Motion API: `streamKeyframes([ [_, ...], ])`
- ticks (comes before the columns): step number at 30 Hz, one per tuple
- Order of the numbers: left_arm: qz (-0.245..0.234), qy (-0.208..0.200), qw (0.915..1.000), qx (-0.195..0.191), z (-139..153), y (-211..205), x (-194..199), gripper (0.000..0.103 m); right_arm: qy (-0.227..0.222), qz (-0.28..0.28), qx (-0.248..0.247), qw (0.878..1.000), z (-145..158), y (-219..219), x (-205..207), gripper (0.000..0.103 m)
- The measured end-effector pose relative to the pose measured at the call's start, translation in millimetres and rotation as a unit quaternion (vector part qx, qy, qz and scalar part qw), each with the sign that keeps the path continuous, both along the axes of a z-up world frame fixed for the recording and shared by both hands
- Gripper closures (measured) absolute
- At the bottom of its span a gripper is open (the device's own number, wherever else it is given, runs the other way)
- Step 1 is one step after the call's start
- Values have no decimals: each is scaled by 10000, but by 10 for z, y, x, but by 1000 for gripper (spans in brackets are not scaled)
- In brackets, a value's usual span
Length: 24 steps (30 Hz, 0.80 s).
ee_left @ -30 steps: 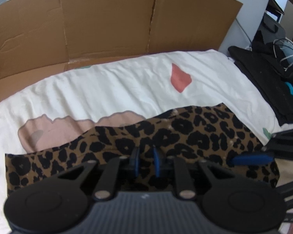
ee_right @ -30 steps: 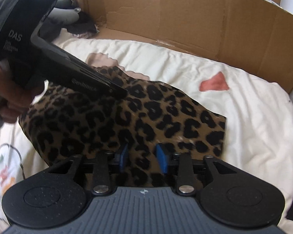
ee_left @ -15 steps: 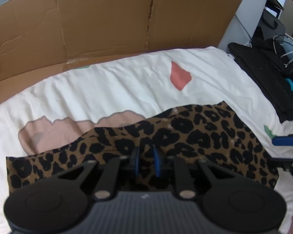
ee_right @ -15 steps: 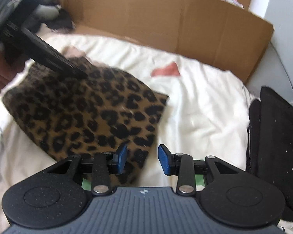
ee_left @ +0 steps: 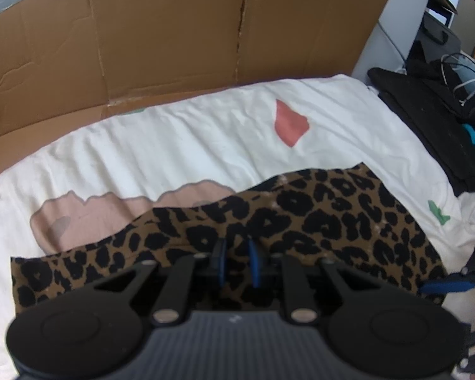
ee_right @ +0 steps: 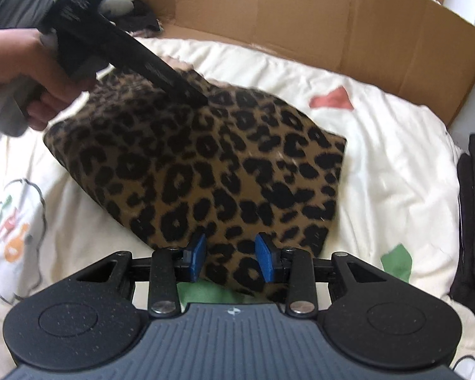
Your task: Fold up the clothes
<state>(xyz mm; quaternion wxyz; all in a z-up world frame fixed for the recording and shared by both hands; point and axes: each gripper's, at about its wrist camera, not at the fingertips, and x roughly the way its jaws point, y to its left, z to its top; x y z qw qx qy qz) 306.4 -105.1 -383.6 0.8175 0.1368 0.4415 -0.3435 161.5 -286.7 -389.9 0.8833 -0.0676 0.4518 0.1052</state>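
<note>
Leopard-print garment (ee_right: 212, 164) lies folded on the bed's white printed duvet (ee_left: 180, 145); my left gripper (ee_left: 236, 267) has its jaws narrow, pinching the near fabric edge. My right gripper (ee_right: 232, 258) hovers over the opposite edge, jaws half-wide and gripping nothing. Cardboard (ee_left: 174, 31) stands behind

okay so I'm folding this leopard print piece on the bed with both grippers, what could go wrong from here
The left gripper looks closed on a pinch of the leopard-print garment, so pulling may drag the fold askew. The right gripper stands open over the near edge; closing low may also catch the white bedsheet.
</note>
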Motion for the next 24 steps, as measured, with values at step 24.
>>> streamKeyframes([
  [24, 576, 257, 9927, -1032, 490, 144, -380, 49, 146, -624, 427, 9970, -197, -269, -123, 62],
])
